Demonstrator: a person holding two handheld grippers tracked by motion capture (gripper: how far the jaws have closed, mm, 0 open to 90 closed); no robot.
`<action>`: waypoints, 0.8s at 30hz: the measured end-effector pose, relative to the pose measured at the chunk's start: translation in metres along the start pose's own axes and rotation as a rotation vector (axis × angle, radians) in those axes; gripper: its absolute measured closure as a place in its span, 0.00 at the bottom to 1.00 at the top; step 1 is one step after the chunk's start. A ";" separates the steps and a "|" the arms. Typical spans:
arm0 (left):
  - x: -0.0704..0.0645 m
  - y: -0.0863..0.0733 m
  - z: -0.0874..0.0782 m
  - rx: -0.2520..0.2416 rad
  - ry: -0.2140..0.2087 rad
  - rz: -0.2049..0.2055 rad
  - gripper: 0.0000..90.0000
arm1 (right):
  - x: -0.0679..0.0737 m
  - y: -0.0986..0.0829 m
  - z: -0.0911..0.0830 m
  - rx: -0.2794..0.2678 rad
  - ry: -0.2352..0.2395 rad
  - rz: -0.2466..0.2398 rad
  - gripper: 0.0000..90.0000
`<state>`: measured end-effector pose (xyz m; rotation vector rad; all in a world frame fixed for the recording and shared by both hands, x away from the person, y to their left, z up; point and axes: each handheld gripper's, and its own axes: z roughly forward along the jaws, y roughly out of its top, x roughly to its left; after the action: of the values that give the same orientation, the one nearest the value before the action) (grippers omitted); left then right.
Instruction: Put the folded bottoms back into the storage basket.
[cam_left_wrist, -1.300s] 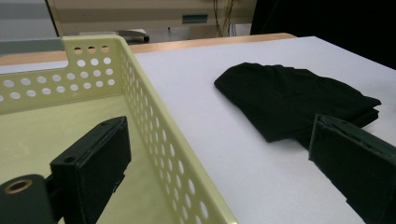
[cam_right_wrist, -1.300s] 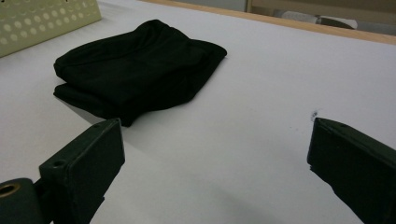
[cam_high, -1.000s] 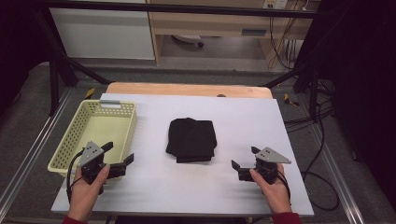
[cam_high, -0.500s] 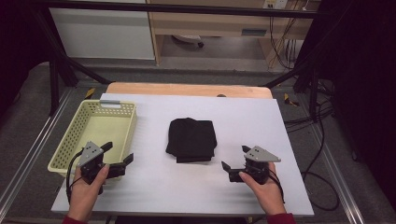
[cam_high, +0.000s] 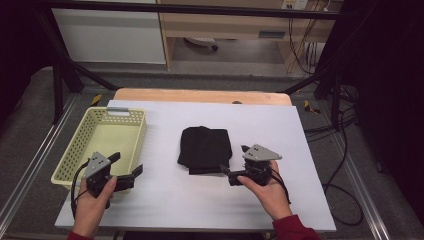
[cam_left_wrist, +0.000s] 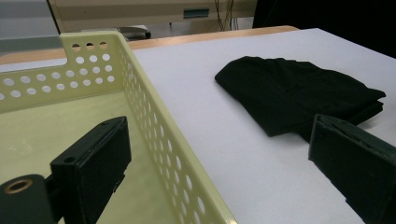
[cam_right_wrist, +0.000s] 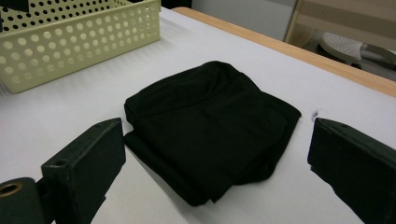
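Right gripper positioned at the near right edge of the folded black cloth, jaws wide.

The right gripper's 2 jaws stand wide apart and hold nothing; in the right gripper view they frame the cloth, which suggests the opening is set to take the cloth's near edge. The right hand grips the tool from behind, forearm entering from the near edge, jaws aimed left and far. The left gripper is also wide and empty, jaws straddling the near right wall of the yellow basket, probably parked there on standby. The left hand holds it low at the near left. The cloth lies flat at the centre of the white table, apart from the basket.
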<state>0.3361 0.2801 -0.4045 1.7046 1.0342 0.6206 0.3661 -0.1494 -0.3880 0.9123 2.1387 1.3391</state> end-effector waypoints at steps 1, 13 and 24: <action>0.000 0.000 0.000 0.001 0.000 0.000 0.07 | 0.000 0.000 0.000 0.000 0.000 0.000 0.05; -0.001 0.000 0.000 0.005 0.003 0.000 0.07 | 0.007 -0.006 0.027 0.055 0.055 -0.011 0.06; 0.000 0.000 0.000 0.003 0.003 0.000 0.07 | 0.010 -0.012 0.035 0.099 0.056 -0.005 0.06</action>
<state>0.3358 0.2799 -0.4045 1.7062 1.0380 0.6226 0.3799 -0.1243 -0.4138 0.9172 2.2659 1.2811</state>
